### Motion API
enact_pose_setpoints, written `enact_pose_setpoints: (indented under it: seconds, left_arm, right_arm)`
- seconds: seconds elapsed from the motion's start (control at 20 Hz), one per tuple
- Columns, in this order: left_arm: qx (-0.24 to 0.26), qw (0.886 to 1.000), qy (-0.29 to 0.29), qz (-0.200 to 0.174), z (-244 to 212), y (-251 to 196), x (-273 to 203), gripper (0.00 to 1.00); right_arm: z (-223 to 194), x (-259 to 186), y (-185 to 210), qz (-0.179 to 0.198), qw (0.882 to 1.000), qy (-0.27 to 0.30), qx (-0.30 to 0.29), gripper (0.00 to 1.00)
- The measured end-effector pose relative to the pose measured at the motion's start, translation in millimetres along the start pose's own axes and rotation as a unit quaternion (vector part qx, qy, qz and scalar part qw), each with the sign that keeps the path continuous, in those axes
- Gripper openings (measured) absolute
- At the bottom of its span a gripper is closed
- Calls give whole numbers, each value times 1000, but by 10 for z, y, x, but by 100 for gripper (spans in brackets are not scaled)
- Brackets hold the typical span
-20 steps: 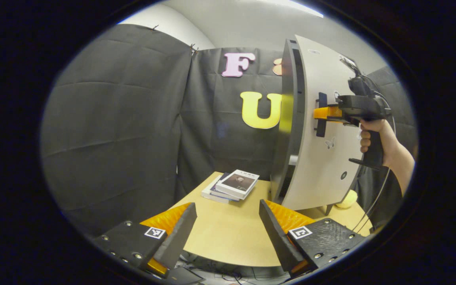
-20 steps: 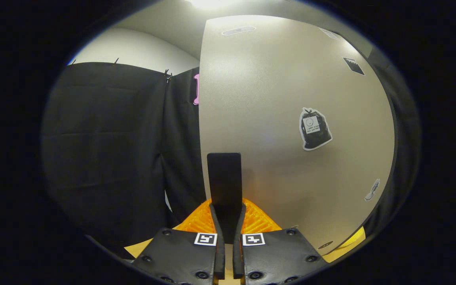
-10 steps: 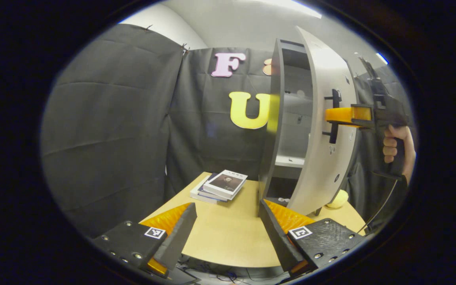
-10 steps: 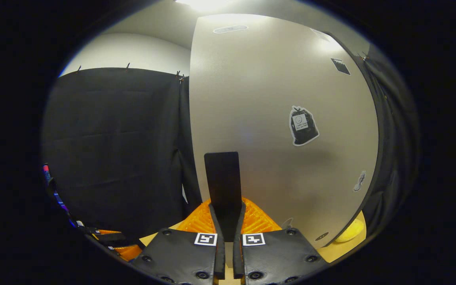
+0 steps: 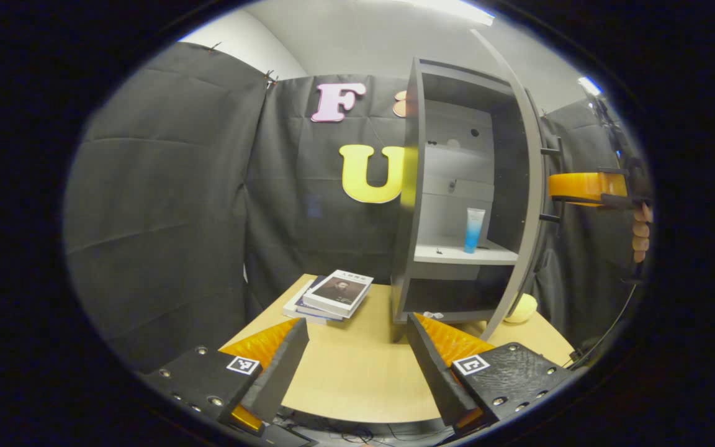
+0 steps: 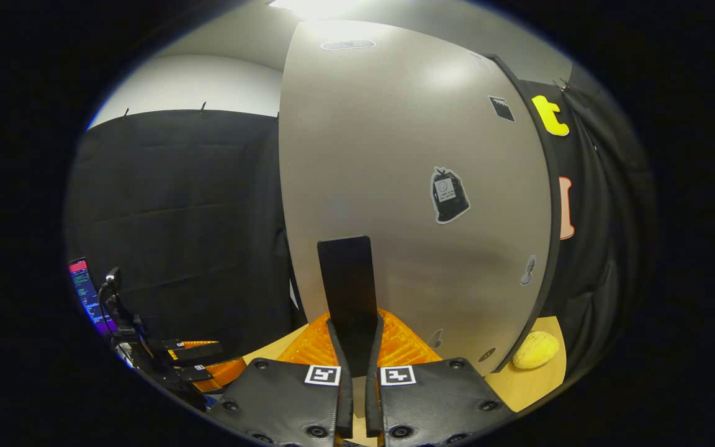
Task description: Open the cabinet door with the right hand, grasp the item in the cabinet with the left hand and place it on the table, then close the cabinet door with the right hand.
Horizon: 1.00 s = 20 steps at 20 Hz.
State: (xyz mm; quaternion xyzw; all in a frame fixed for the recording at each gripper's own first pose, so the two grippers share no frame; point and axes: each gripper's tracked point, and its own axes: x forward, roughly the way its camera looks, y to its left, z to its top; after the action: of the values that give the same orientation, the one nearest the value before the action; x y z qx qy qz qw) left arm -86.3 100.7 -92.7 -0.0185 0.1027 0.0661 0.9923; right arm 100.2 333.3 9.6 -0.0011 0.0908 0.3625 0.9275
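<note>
The left gripper view looked from beyond the table (image 5: 357, 372) edge toward the open cabinet (image 5: 457, 186). The right gripper view faced the door (image 6: 413, 186) close up. Both caught the door and the table.

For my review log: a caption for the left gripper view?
Cabinet door swung open, blue tube upright on shelf, left gripper open.

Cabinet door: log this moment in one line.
door open | right gripper shut on handle | left gripper open, over table | tube on shelf
</note>
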Motion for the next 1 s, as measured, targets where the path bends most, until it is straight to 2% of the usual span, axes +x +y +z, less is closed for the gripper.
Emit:
enact_pose_setpoints:
  seconds: [0.35, 0.4, 0.45, 0.6, 1.0]
  left_arm:
    - [19, 997, -5, -68, 176, -562, 271, 97]
    - [21, 997, -6, -78, 177, -652, 304, 97]
    - [19, 996, -3, -88, 163, -737, 338, 96]
    - [-4, 993, -5, -115, 215, -979, 392, 96]
    - [11, 992, 2, -127, 163, -1078, 513, 97]
  right_arm:
    - [3, -31, -40, -37, 999, -3, 14, 10]
    - [-4, -26, -50, -46, 999, 0, 18, 6]
    - [-5, -25, -62, -56, 998, 6, 19, 10]
    - [4, -15, -81, -79, 997, 13, 12, 9]
    - [81, -68, -159, -134, 990, 32, 16, 9]
